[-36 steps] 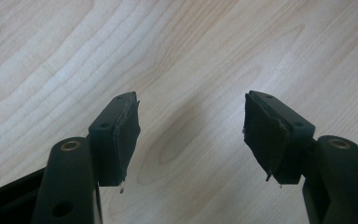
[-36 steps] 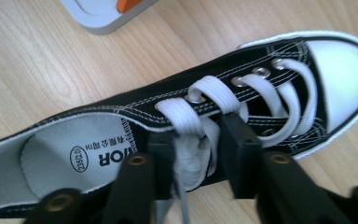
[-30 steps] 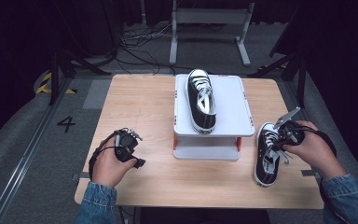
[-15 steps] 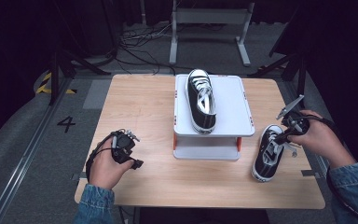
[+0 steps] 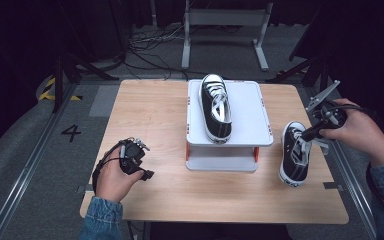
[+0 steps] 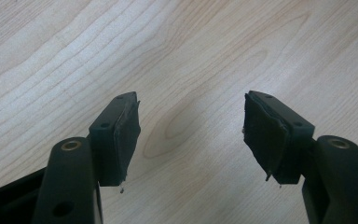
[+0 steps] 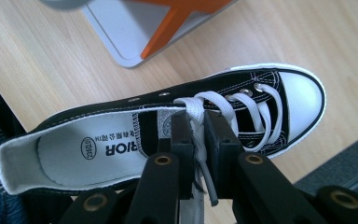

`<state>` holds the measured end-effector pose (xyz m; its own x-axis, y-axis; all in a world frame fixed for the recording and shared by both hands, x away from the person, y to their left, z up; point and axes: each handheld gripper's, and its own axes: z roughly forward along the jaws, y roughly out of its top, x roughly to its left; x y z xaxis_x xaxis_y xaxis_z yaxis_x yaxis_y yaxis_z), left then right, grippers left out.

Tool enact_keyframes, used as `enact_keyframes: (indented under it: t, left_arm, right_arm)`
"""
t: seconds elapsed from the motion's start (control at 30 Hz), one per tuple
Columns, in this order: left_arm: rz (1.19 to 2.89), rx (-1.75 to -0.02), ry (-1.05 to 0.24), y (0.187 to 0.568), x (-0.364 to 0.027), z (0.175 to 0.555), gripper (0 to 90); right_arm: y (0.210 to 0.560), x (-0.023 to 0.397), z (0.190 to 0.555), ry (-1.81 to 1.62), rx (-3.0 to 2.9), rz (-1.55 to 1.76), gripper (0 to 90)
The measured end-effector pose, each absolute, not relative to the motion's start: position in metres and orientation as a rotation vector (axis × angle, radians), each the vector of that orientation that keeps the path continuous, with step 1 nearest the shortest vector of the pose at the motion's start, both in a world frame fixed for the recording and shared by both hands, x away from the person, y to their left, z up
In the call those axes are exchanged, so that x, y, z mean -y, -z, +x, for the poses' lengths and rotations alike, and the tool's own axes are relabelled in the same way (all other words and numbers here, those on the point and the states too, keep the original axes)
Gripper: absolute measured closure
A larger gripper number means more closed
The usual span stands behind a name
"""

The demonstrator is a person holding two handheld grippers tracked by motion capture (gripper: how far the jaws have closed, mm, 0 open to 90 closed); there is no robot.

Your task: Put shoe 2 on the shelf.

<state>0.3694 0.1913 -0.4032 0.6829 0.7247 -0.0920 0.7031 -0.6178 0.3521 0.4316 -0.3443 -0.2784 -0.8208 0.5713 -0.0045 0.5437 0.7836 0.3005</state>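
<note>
A black-and-white sneaker lies on the wooden table near its right edge, its toe towards me. My right gripper is above its laces, shut on a white lace that runs up between the jaws; in the right gripper view the sneaker lies just below. A second matching sneaker stands on the white stand at mid-table. My left gripper rests over the front-left table, and in its own view it is open over bare wood.
The white stand has orange legs and a base plate close to the held sneaker. Dark floor, cables and a metal frame lie beyond the table. The table's right edge is just beside the sneaker.
My right hand has risen with the lace pinched, and the sneaker has shifted slightly under it. The left hand has stayed put.
</note>
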Motion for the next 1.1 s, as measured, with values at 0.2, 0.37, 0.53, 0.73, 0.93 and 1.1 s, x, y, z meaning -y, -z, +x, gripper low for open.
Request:
enact_keyframes:
  t: [0.2, 0.37, 0.53, 0.73, 0.93, 1.1]
  left_arm:
    - [2.533, -1.121, -0.091, 0.403, -0.192, 0.369, 36.8]
    - [2.528, -1.140, -0.095, 0.404, -0.197, 0.362, 36.8]
    - [2.516, -1.180, -0.104, 0.405, -0.208, 0.355, 36.8]
    - [2.505, -1.193, -0.106, 0.405, -0.214, 0.353, 36.8]
    - [2.506, -1.187, -0.091, 0.406, -0.212, 0.355, 36.8]
    - [2.506, -1.171, -0.086, 0.406, -0.211, 0.357, 36.8]
  right_arm:
    - [0.248, 0.344, 0.436, -0.452, -2.843, 0.866, 82.9]
    - [0.222, 0.340, 0.441, -0.446, -2.817, 0.816, 82.8]
    - [0.200, 0.332, 0.449, -0.447, -2.800, 0.771, 82.8]
    - [0.182, 0.312, 0.458, -0.474, -2.784, 0.686, 82.8]
    - [0.173, 0.285, 0.469, -0.487, -2.773, 0.600, 82.9]
    - [0.171, 0.257, 0.478, -0.473, -2.777, 0.522, 82.8]
